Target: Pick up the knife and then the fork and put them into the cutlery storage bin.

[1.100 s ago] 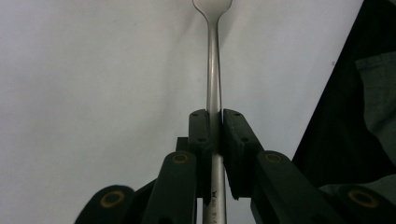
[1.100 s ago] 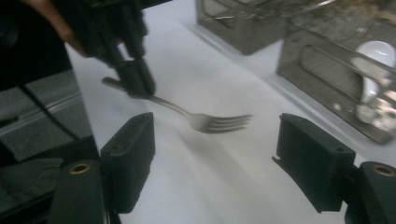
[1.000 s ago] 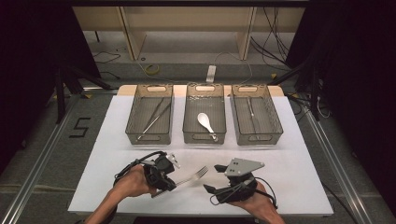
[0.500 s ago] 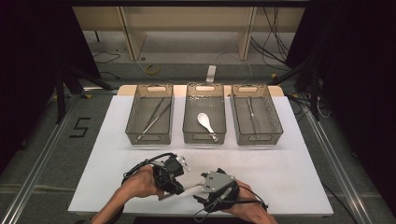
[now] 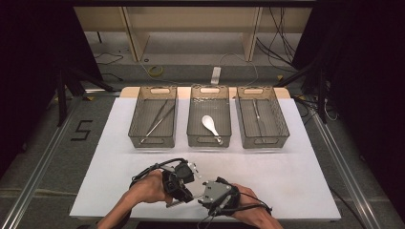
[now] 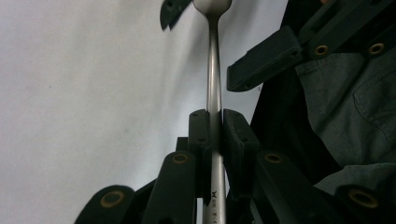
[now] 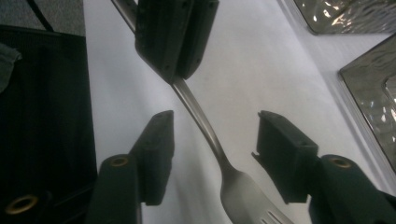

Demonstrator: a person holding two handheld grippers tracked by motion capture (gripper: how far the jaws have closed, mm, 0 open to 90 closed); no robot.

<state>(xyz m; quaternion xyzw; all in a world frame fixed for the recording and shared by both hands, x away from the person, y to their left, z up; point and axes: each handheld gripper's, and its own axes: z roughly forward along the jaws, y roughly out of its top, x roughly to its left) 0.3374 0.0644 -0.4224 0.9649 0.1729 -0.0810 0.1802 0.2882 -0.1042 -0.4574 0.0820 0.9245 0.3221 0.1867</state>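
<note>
Right tongs [image 7: 212, 154] moved in around fork [image 7: 205, 128], closing, not yet touching, left tongs [image 6: 212, 135] clamping its handle

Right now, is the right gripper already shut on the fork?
Not yet. The right gripper has been closing, but its pads stand apart from the fork between them. The left gripper grips its handle.
</note>
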